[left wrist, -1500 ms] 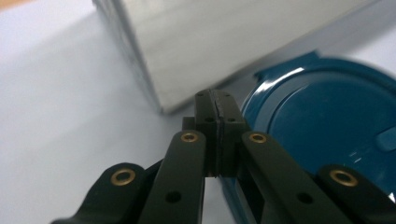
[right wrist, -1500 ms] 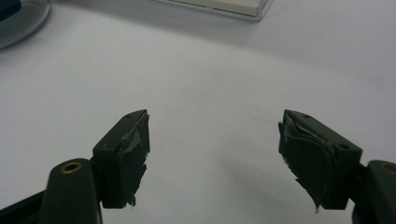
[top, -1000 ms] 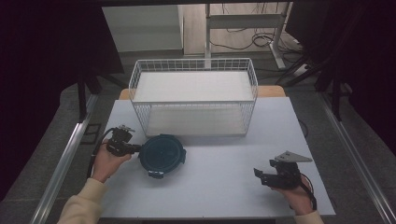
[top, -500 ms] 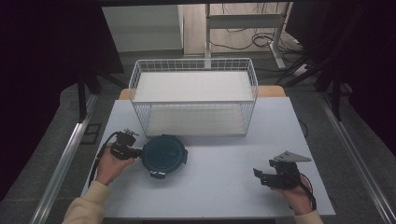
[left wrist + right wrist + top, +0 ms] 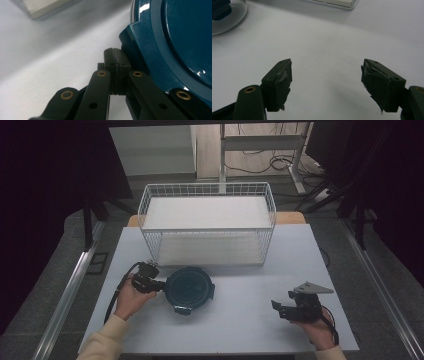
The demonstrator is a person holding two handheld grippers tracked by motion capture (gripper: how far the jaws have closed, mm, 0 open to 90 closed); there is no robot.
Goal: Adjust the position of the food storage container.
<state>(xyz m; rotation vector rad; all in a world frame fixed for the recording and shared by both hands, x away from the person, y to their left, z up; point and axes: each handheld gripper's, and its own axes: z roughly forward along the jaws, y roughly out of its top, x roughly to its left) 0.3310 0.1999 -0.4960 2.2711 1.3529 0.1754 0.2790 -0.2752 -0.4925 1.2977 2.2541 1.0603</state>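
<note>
A round container with a dark teal lid [image 5: 189, 289] sits on the white table left of centre. My left gripper [image 5: 156, 286] lies at its left rim, jaws shut on nothing. In the left gripper view the shut tips [image 5: 115, 56] rest right beside a squared tab of the teal lid [image 5: 180, 37]; whether they touch it I cannot tell. My right gripper [image 5: 276, 307] hovers low at the front right, pointing left, well apart from the container. Its jaws [image 5: 327, 75] stand open over bare table, and the container's clear rim [image 5: 227, 12] shows far off.
A white wire basket [image 5: 207, 187] stands at the back centre of the table [image 5: 240, 320], just behind the container. A cable trails from each gripper toward the front edge. A dark floor and metal rails flank the table.
My left gripper has slid rightward, up to the left rim of the teal lid. The right gripper and the container have stayed put.
</note>
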